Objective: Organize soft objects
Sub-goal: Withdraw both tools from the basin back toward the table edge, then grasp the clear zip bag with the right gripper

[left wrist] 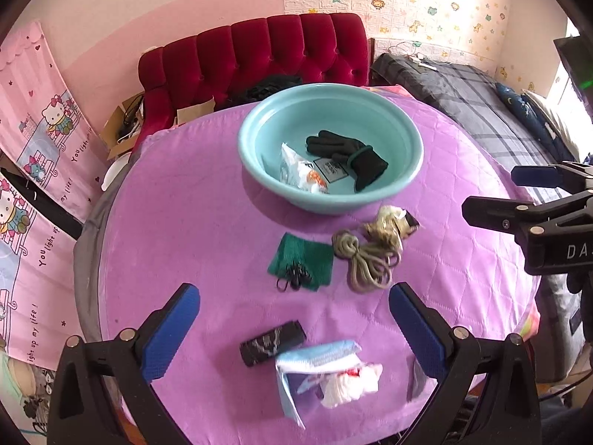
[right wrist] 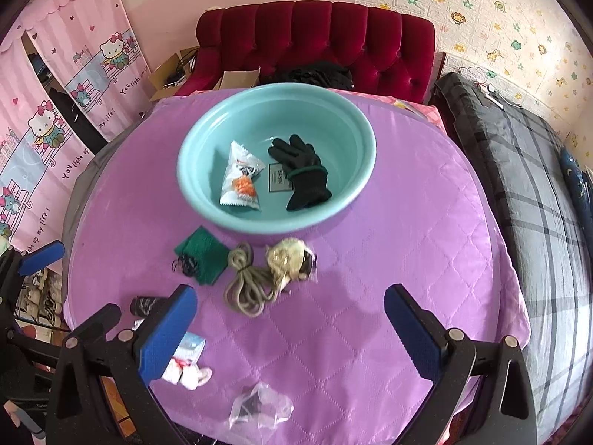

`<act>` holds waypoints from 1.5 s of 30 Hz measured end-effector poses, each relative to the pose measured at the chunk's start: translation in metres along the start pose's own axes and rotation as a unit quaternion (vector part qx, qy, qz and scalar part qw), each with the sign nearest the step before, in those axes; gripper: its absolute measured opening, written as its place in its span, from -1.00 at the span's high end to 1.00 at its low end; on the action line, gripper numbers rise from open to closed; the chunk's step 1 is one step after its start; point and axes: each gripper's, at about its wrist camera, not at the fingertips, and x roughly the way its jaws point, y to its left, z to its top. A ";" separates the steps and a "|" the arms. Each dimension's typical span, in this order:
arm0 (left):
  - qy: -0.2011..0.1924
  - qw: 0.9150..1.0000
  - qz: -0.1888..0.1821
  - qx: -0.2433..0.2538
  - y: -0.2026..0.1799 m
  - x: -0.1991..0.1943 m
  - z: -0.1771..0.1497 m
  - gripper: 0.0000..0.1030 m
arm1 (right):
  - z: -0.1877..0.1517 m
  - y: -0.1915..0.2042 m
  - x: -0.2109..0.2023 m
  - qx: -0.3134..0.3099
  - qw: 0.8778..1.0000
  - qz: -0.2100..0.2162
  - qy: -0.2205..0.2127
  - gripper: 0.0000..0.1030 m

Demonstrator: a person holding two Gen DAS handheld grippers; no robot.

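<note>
A teal basin (left wrist: 245,148) (right wrist: 185,170) stands at the back of the purple quilted table and holds a black glove (left wrist: 344,152) (right wrist: 300,170) and a white snack packet (left wrist: 300,170) (right wrist: 241,181). In front of it lie a green pouch (left wrist: 300,259) (right wrist: 204,256), a coiled beige rope (left wrist: 367,263) (right wrist: 248,285) and a beige bagged bundle (left wrist: 389,226) (right wrist: 291,259). Nearer lie a black roll (left wrist: 272,341) and a blue-white packet with white cloth (left wrist: 326,371). My left gripper (left wrist: 292,330) hovers open above those two. My right gripper (right wrist: 289,333) (left wrist: 491,191) is open over bare quilt.
A clear plastic bag (right wrist: 259,406) with something dark inside lies at the table's near edge. A red tufted sofa (right wrist: 315,37) stands behind the table, a bed with a grey plaid cover (right wrist: 519,185) to the right, pink cartoon curtains (right wrist: 55,111) to the left.
</note>
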 end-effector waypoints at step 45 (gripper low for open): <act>0.094 0.995 -0.026 -0.030 -0.020 0.031 -0.125 -1.00 | -0.138 0.018 0.073 -0.018 0.992 0.023 0.126 -1.00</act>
